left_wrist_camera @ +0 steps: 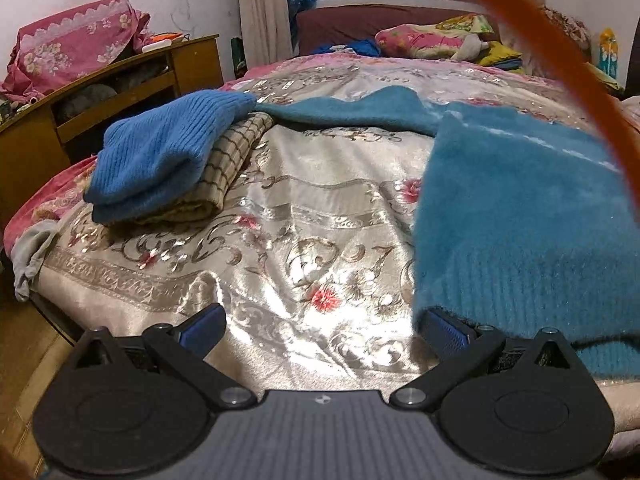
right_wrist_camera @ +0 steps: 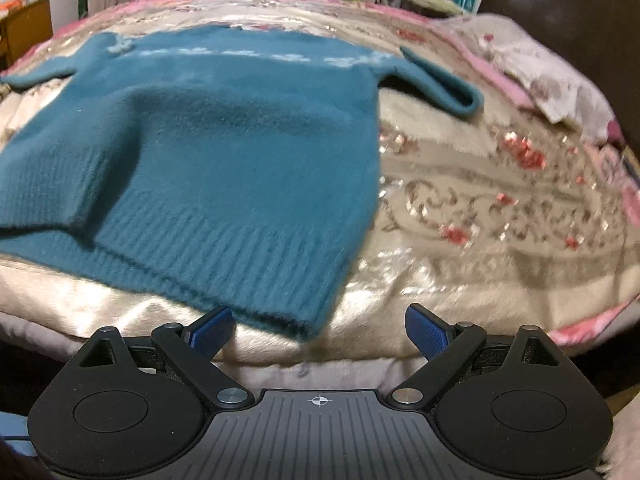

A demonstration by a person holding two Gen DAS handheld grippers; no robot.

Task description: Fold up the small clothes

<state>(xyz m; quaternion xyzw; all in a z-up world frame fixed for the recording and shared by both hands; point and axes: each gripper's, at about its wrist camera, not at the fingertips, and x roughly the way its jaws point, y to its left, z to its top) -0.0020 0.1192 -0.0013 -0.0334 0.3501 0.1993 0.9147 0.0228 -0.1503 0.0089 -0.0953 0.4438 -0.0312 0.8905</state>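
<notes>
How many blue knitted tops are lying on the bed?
2: a folded blue sweater stacked at the left, and a teal sweater spread flat before both grippers. Others may be hidden.

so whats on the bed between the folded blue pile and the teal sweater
Nothing: in the left wrist view only bare floral bedspread lies between the folded blue pile and the teal sweater.
</notes>
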